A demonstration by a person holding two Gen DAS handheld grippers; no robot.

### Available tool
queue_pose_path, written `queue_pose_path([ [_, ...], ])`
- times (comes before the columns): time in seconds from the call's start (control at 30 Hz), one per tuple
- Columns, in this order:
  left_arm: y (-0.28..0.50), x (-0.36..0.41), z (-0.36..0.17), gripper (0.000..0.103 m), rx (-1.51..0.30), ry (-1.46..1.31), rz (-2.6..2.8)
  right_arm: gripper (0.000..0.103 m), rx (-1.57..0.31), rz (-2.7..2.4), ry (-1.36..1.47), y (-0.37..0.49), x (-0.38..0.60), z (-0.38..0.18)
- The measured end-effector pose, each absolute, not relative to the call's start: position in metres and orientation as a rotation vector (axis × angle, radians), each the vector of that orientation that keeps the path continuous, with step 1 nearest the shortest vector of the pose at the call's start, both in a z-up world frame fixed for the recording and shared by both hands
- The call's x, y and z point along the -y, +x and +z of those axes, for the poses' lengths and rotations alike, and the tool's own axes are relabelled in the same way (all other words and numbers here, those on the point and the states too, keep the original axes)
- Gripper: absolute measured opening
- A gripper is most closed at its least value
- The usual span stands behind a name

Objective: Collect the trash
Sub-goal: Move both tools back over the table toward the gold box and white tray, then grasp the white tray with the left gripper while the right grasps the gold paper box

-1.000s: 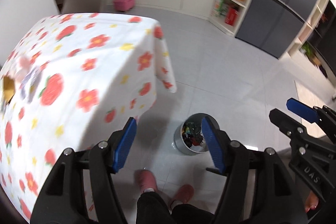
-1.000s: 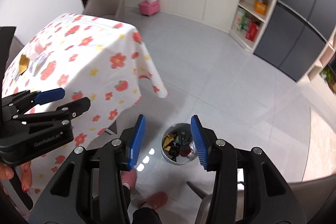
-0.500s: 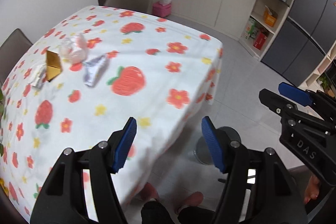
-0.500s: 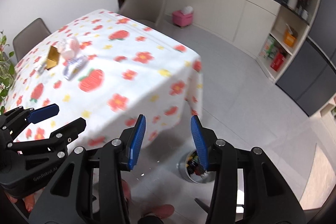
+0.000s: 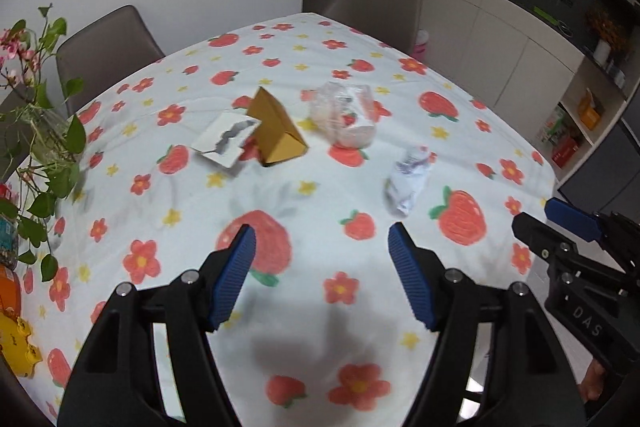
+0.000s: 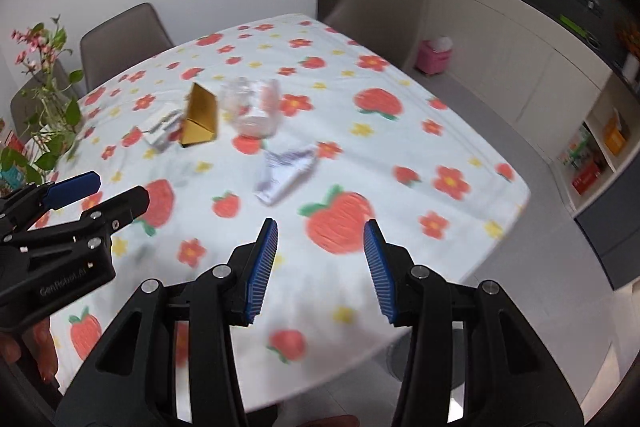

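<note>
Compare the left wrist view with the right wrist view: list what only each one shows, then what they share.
Only the left wrist view shows the yellow and orange items at the table's left edge, and the left claw head-on, empty, jaws opening.

Only the right wrist view shows the pink box on the floor and the right claw head-on, open and empty.

Both show the floral tablecloth, gold triangular box, torn white packet, clear plastic bag, crumpled wrapper and plant.

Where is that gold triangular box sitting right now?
The gold triangular box lies on the flowered tablecloth toward the table's far side, between a torn white wrapper on its left and a clear crumpled plastic bag on its right.
</note>
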State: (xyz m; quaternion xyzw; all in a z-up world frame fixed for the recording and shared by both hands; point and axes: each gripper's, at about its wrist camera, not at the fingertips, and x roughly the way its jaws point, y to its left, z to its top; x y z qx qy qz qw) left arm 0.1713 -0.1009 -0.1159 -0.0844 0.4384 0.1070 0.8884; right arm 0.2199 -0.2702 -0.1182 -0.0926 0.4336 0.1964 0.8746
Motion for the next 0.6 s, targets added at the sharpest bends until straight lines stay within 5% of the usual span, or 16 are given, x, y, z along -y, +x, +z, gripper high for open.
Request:
queue_pose_path([
  [0.6,0.221,-0.017,-0.141,0.067,-0.881,-0.181,0.270,0.043,-0.923,0.616,-0.362,0.297,0.102,-0.152],
])
